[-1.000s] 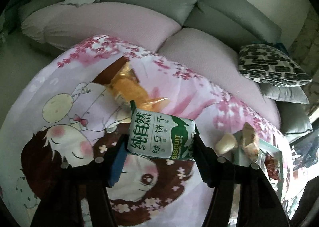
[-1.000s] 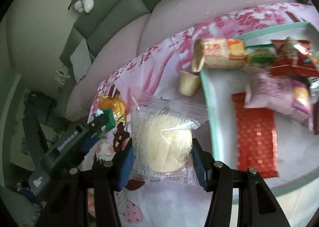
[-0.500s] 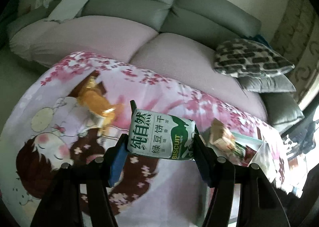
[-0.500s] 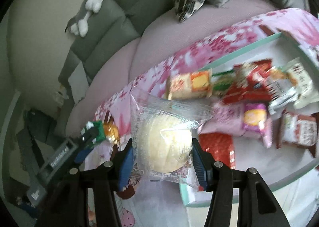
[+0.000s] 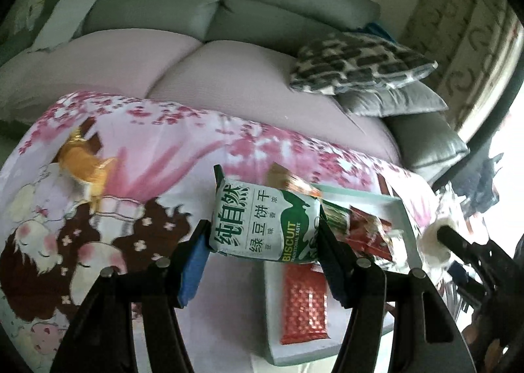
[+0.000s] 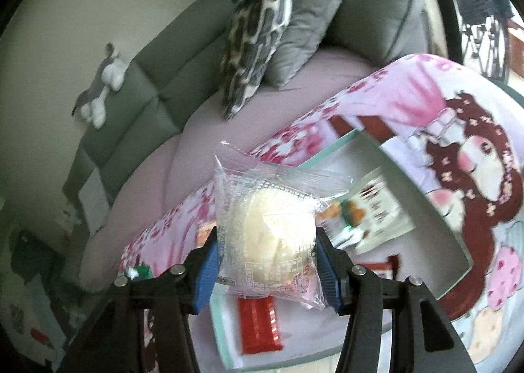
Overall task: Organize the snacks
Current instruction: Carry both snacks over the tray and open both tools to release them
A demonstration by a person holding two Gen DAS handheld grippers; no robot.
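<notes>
My left gripper (image 5: 263, 250) is shut on a green-and-white biscuit packet (image 5: 265, 222), held above the near left edge of a pale green tray (image 5: 411, 225). My right gripper (image 6: 267, 261) is shut on a clear-wrapped round pale cake (image 6: 271, 230), held above the same tray (image 6: 458, 251). The tray holds several snack packs, among them a red packet (image 5: 304, 302) (image 6: 258, 323) and a white pack (image 6: 376, 209). An orange-wrapped snack (image 5: 83, 165) lies on the cloth at the left. The right gripper shows at the left wrist view's right edge (image 5: 458, 248).
The tray sits on a pink cartoon-print cloth (image 5: 98, 235) over a table. Behind is a grey sofa with lilac seat cushions (image 5: 229, 78), a patterned pillow (image 5: 357, 61) and grey pillows. A plush toy (image 6: 101, 91) lies on the sofa back.
Both grippers have swung rightwards with their snacks. The tray has come under both of them, and the orange snack has slid to the left of the left wrist view.
</notes>
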